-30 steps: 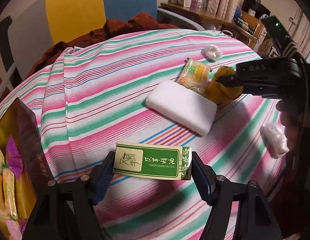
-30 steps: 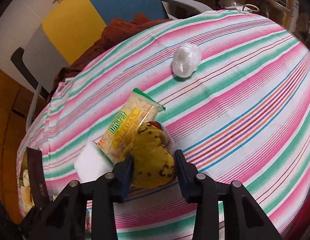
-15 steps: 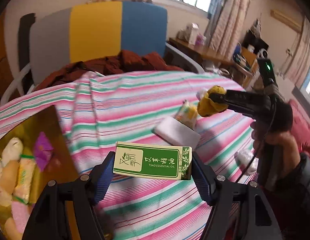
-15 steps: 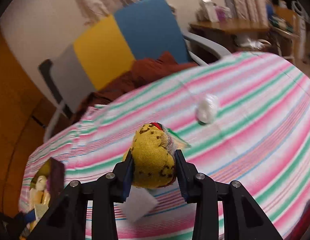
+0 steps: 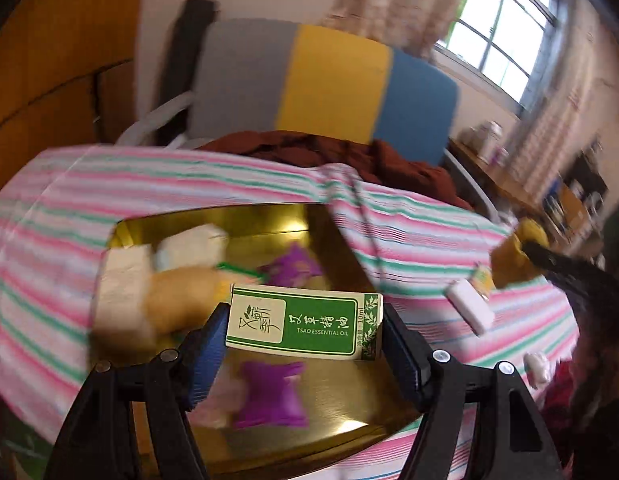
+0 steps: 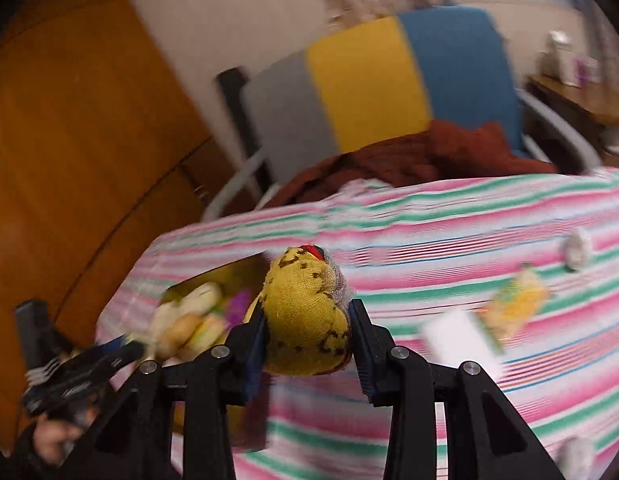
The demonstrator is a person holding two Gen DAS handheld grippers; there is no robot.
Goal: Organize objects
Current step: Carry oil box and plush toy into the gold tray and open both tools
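Note:
My left gripper point(image 5: 303, 330) is shut on a green and cream essential oil box point(image 5: 305, 322), held in the air over a gold-lined box point(image 5: 349, 392) that holds several snack packets and purple sachets point(image 5: 271, 394). My right gripper point(image 6: 307, 332) is shut on a yellow spotted cloth pouch point(image 6: 305, 320), also lifted above the striped cloth. In the left wrist view that pouch point(image 5: 513, 260) shows at the right edge. The gold-lined box point(image 6: 205, 280) appears at the left of the right wrist view, with the left gripper point(image 6: 81, 368) beside it.
A white flat pack point(image 6: 461, 340), a yellow snack packet point(image 6: 517, 300) and a small white wrapped ball point(image 6: 575, 248) lie on the striped tablecloth point(image 6: 489, 216). A grey, yellow and blue chair point(image 5: 325, 84) with a brown garment point(image 5: 349, 152) stands behind the table.
Both grippers swung left with their loads. The left one now hangs over the gold-lined box. The right one has carried the pouch away from the white pack and snack packet.

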